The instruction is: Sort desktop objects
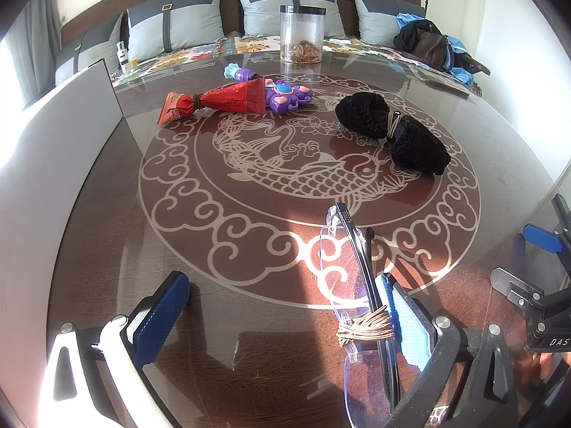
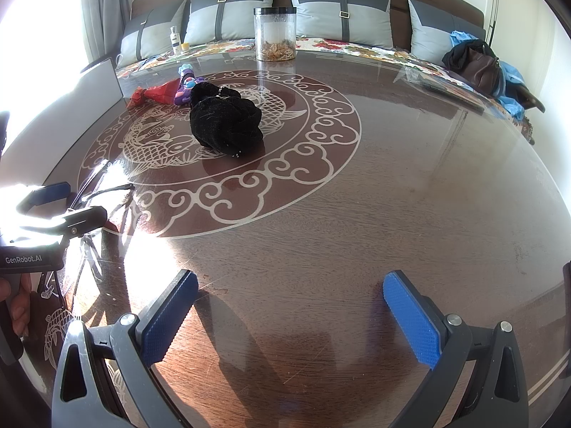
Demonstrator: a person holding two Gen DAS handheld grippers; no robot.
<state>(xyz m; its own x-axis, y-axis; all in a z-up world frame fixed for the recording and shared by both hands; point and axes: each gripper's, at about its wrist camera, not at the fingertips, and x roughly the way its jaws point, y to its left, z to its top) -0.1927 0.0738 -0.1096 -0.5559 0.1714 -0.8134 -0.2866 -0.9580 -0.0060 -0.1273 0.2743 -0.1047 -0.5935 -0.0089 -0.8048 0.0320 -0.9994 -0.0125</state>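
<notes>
My left gripper point(image 1: 282, 317) is open, low over the table; folded glasses point(image 1: 351, 256) tied with a brown band point(image 1: 367, 326) lie against the inner side of its right finger point(image 1: 407, 324). My right gripper point(image 2: 291, 317) is open and empty over bare table. A black cloth bundle point(image 1: 390, 130) tied with a band lies mid-table, also in the right wrist view point(image 2: 223, 123). A red wrapped packet point(image 1: 217, 103) and a purple toy point(image 1: 282, 94) lie beyond it. The left gripper shows at the left edge of the right wrist view point(image 2: 67, 210).
A clear jar point(image 1: 302, 34) with a dark lid stands at the table's far edge. A white board point(image 1: 64, 114) stands along the left side. A sofa with grey cushions point(image 1: 289, 7), a small bottle point(image 1: 122, 56) and a brown bag point(image 1: 430, 44) lie behind the table.
</notes>
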